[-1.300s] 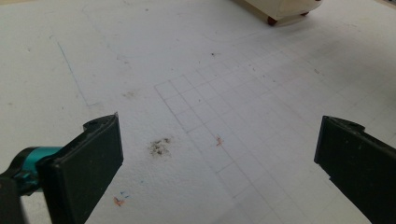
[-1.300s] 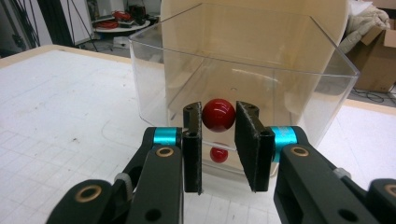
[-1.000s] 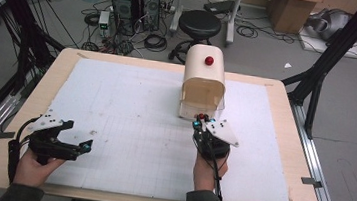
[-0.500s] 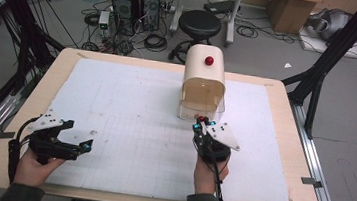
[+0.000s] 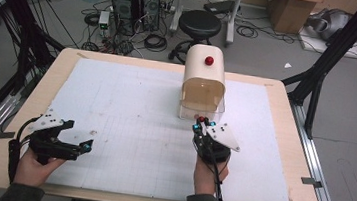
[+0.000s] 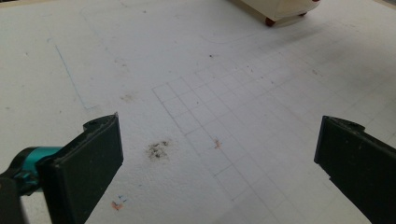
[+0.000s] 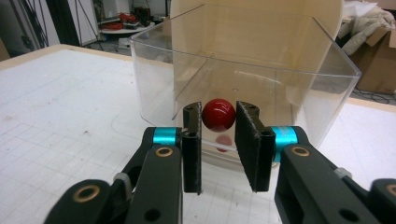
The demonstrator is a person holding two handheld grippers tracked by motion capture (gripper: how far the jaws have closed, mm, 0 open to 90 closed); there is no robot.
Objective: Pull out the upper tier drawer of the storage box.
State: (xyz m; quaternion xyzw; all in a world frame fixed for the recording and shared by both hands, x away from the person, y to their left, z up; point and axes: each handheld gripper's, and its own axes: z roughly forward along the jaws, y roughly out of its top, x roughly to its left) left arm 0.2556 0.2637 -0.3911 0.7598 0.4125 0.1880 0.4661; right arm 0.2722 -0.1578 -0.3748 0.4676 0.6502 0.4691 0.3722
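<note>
Centre frame, high view: right gripper (image 5: 201, 123) clamped on small red ball knob (image 7: 218, 113) of clear plastic drawer front (image 7: 243, 88), cream rounded cabinet (image 5: 204, 75) behind. Lower left: left gripper (image 5: 83, 146) spread wide, empty, over white gridded foam mat (image 5: 129, 120). Risk: round knob slipping from flat pads; light cabinet sliding or tipping under pull.

Even, diffuse light from overhead leaves the white bench (image 5: 130, 110) bright and nearly shadowless in the high view, which is slightly soft throughout. In the left gripper view the near jaws are blurred while the grid lines stay fairly crisp. In the right gripper view the red knob (image 7: 218, 114) carries a small highlight, and the clear box (image 7: 299, 88) shows pale reflections.
</note>
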